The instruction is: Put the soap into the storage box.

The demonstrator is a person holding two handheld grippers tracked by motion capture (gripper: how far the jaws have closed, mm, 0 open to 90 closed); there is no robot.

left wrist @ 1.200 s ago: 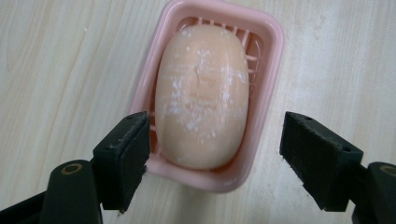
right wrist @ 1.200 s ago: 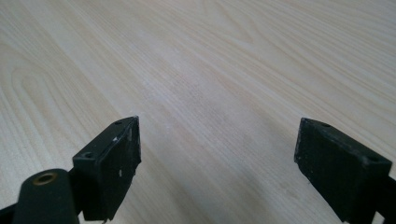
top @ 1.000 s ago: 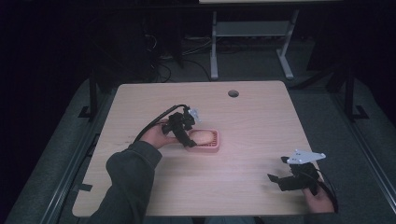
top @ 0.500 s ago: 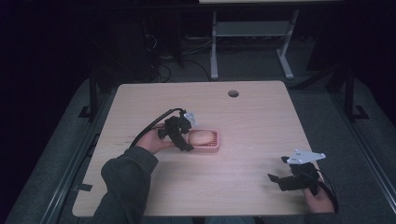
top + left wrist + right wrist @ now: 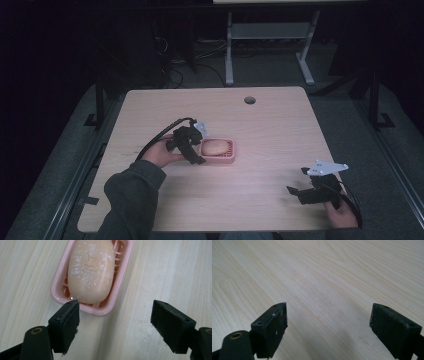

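A pink soap dish [image 5: 227, 156] [image 5: 58, 287] sits left of the table's middle, and a peach bar of soap [image 5: 213, 147] [image 5: 91, 270] lies in it. My left gripper [image 5: 196, 154] [image 5: 115, 322] hovers just off the dish's left end, open, its jaws wide apart with nothing between them. One jaw tip is close to the soap's near end. My right gripper [image 5: 299, 189] [image 5: 329, 327] rests near the table's front right corner, open over bare wood.
The light wooden table [image 5: 280, 135] has a round cable hole [image 5: 249, 100] near its far edge. A black cable [image 5: 160, 135] trails from the left gripper. A metal stand [image 5: 270, 35] and cables lie on the dark floor beyond the table.
My left gripper has drawn back to the left, off the soap dish, and now sits at its left end. The right gripper has stayed where it was.
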